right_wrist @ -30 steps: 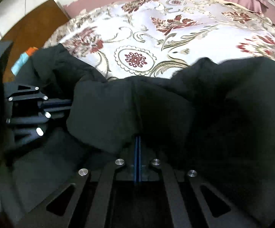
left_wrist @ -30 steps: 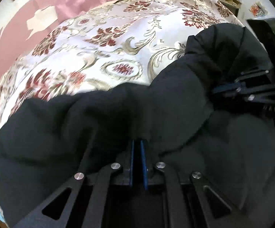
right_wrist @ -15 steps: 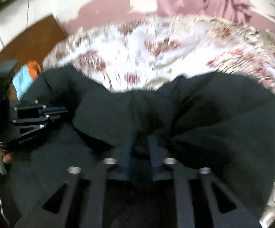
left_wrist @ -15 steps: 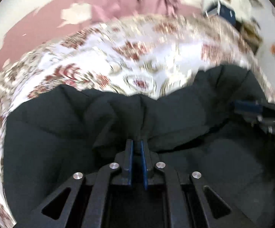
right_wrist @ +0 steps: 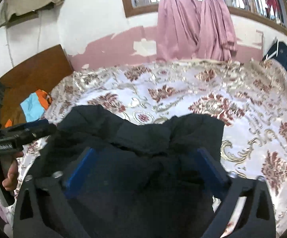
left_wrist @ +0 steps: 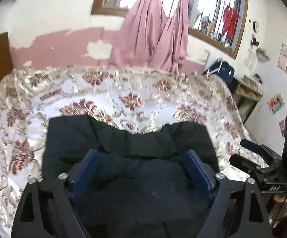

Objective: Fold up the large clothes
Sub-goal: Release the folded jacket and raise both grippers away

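Observation:
A large black padded garment [left_wrist: 131, 150] lies folded in a rough rectangle on the floral bedspread [left_wrist: 123, 99]; it also shows in the right wrist view [right_wrist: 143, 138]. My left gripper [left_wrist: 141, 154] is open, its blue pads spread wide above the garment's near part, holding nothing. My right gripper [right_wrist: 145, 152] is open too, raised over the same garment. Each gripper shows in the other's view: the right one at the right edge [left_wrist: 248, 152], the left one at the left edge [right_wrist: 34, 129].
The bed has a brown wooden headboard [right_wrist: 34, 69] on the left with blue and orange cloth [right_wrist: 34, 105] by it. Pink curtains [left_wrist: 155, 29] hang at the window behind. A dark blue bag [left_wrist: 220, 71] and a shelf [left_wrist: 246, 93] stand past the bed's right side.
Both grippers opened and let go of the black garment, then lifted and pulled back. The garment now lies folded on the bed.

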Demonstrator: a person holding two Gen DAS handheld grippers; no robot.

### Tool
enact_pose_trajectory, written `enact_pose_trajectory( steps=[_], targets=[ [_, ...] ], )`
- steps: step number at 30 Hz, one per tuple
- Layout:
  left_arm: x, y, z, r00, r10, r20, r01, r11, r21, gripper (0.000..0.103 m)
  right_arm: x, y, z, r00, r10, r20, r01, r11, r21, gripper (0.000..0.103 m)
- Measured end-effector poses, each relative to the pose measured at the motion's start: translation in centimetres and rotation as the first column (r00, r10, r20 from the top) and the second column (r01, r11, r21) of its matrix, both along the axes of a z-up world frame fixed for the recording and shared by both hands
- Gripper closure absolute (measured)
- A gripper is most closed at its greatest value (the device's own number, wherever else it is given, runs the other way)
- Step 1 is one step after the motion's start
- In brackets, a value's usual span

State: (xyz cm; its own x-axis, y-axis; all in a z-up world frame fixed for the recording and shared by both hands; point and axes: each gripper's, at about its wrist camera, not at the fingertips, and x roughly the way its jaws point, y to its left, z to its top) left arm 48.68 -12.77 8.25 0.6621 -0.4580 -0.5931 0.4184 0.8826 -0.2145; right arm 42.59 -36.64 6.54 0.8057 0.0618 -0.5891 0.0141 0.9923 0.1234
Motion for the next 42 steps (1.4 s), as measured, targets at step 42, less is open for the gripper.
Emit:
enact_pose_trajectory(
  steps=[42],
  targets=[
    [-30.7, 13.4, 2.8, 0.957, 0.168, 0.239, -0.191, 0.978, 0.079, 0.0, -30.4, 13.0, 6.4, 0.951, -0.058, 0.304, 0.075, 0.996, -0.042, 0.001]
  ],
)
